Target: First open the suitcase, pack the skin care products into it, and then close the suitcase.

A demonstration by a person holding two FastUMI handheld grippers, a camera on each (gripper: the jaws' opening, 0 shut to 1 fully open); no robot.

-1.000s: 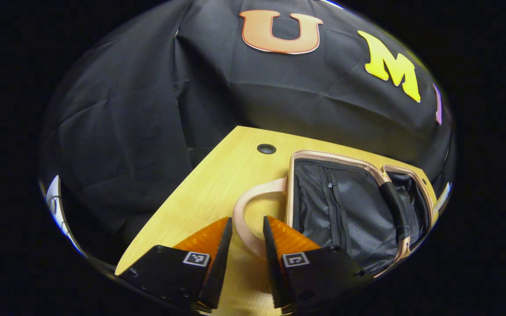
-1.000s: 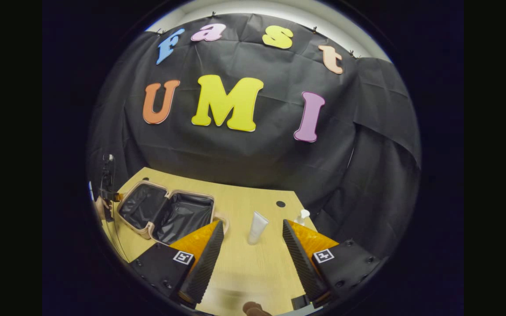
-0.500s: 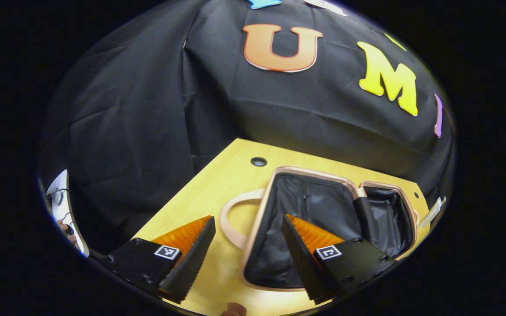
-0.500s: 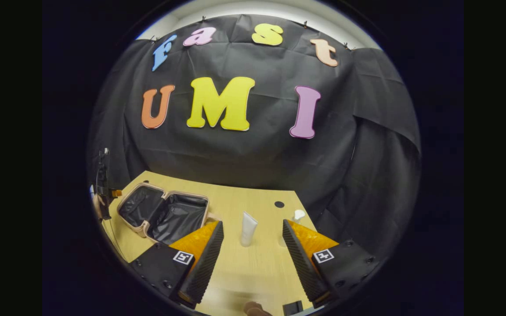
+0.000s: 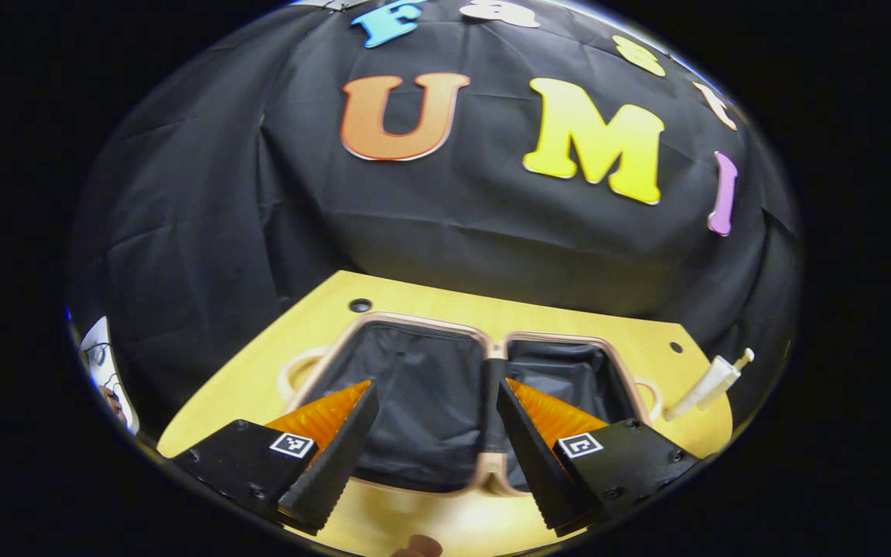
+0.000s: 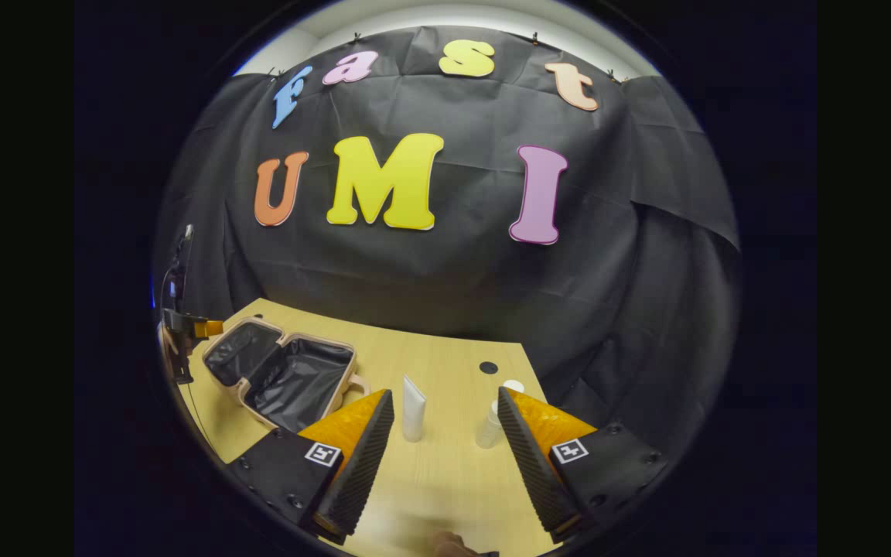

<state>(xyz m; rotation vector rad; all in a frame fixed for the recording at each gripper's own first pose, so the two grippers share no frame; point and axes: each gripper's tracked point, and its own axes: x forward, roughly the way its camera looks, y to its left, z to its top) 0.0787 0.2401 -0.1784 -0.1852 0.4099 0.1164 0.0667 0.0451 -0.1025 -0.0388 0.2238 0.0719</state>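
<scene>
Suitcase: the suitcase [image 5: 445, 387] lies flat on the table [image 6: 445, 472], both black-lined halves spread wide and empty; I judge the opening step done and packing next.
Tube: a white tube [image 6: 413, 408] stands upright to the right of the suitcase, apart from it, on bare wood.
Pump bottle: a small white pump bottle [image 6: 492, 422] stands farther from the suitcase than the tube, the two near but not touching; in the left gripper view a white product [image 5: 704, 383] lies off the suitcase's right edge.
Right gripper: my right gripper [image 6: 444, 445] hovers on the product side of the suitcase, fingers spread, grasping nothing, the tube lined up just inside its left finger.
Left gripper: my left gripper [image 5: 434, 437] hangs over the near rim of the suitcase, fingers released and empty.
Advice, grasp: I would centre the tube between the right fingers before descending and pinch its mid-body; a soft tube may tip if brushed.
Advice, clearance: I would keep clear of the bottle and hold my left gripper off the rim.
Advice, placement: I would lay the tube flat inside the nearer half.
</scene>
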